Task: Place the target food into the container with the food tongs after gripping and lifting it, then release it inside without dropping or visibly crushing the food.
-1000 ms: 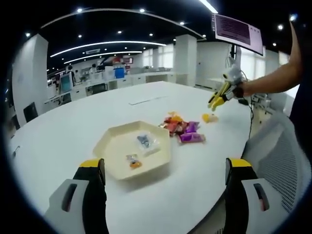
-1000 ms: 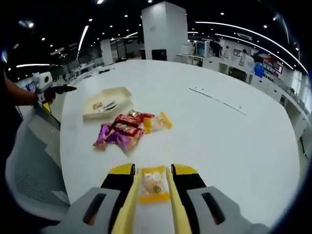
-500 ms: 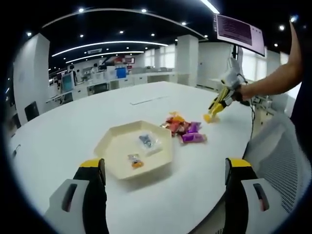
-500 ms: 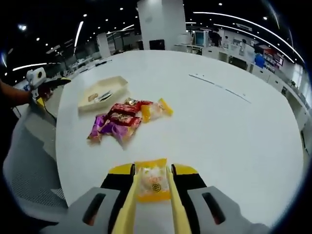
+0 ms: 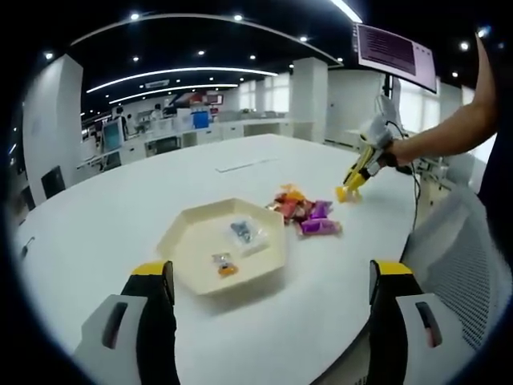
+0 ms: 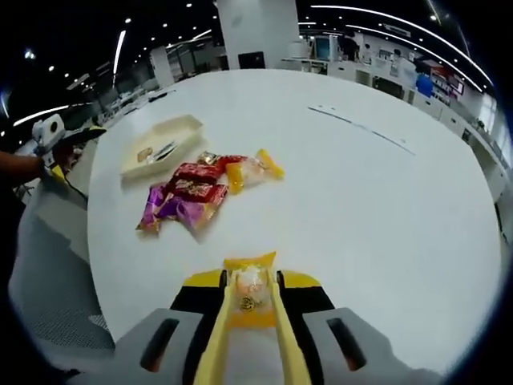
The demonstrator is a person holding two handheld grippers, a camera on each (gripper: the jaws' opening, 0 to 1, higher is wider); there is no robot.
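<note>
My right gripper [image 6: 250, 279] is shut on yellow food tongs [image 6: 280, 345], whose tips pinch a yellow wrapped candy [image 6: 248, 286] just over the white table [image 6: 377, 208]. Seen from the left gripper view, that gripper [image 5: 362, 164] holds the candy [image 5: 345, 193] to the right of the snack pile [image 5: 303, 213]. The cream hexagonal tray [image 5: 186, 241] holds two small wrapped sweets and lies past my left gripper [image 5: 271, 271], which is wide open with nothing in it. In the right gripper view the tray [image 6: 186, 126] sits beyond the pile [image 6: 196, 192].
A grey mesh chair [image 5: 461, 257] stands at the table's edge beside the person's arm [image 5: 449, 128]. A screen [image 5: 397, 52] hangs above. A thin strip [image 6: 361, 132] lies on the far tabletop. Office desks stand in the background.
The tongs have squeezed in on the yellow candy, which now looks narrower and stands up between the tips. The right gripper view has tilted down toward the table. My left gripper stays still.
</note>
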